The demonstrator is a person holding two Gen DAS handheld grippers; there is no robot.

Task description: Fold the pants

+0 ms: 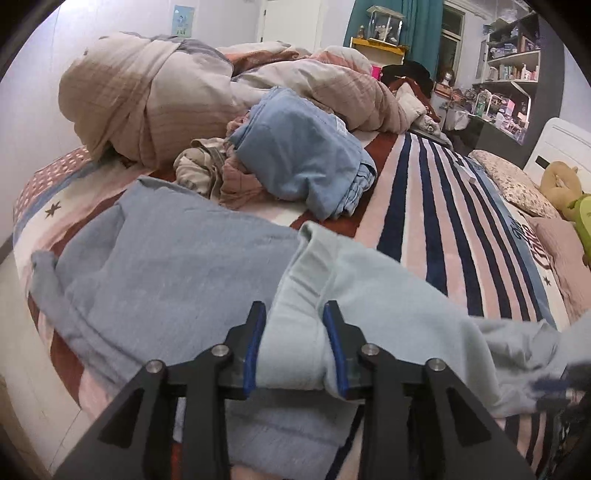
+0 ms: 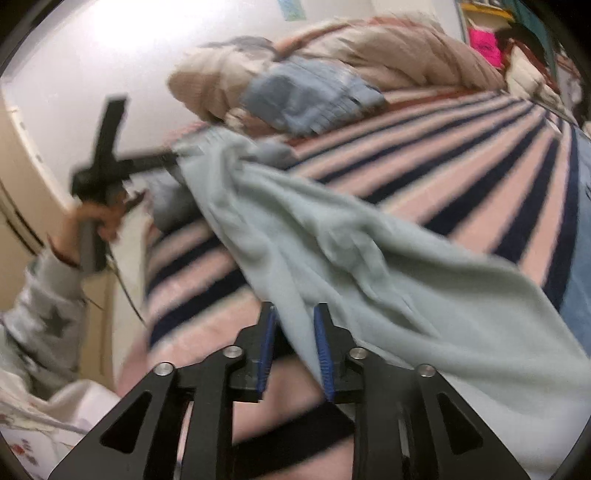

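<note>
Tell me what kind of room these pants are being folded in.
Most likely a lived-in bedroom: a bed spread with a pink-and-navy striped blanket, a bunched beige striped duvet heaped at its far side, and cluttered wall shelves beside a teal curtain.

Right-wrist view is motion-blurred — the pants [image 2: 369,266] smear, their far edge cut off.

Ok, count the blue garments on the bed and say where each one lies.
3: light blue pants held in both grippers, a blue garment spread flat left of them, folded blue clothes on the pile behind. More may be buried there.
</note>
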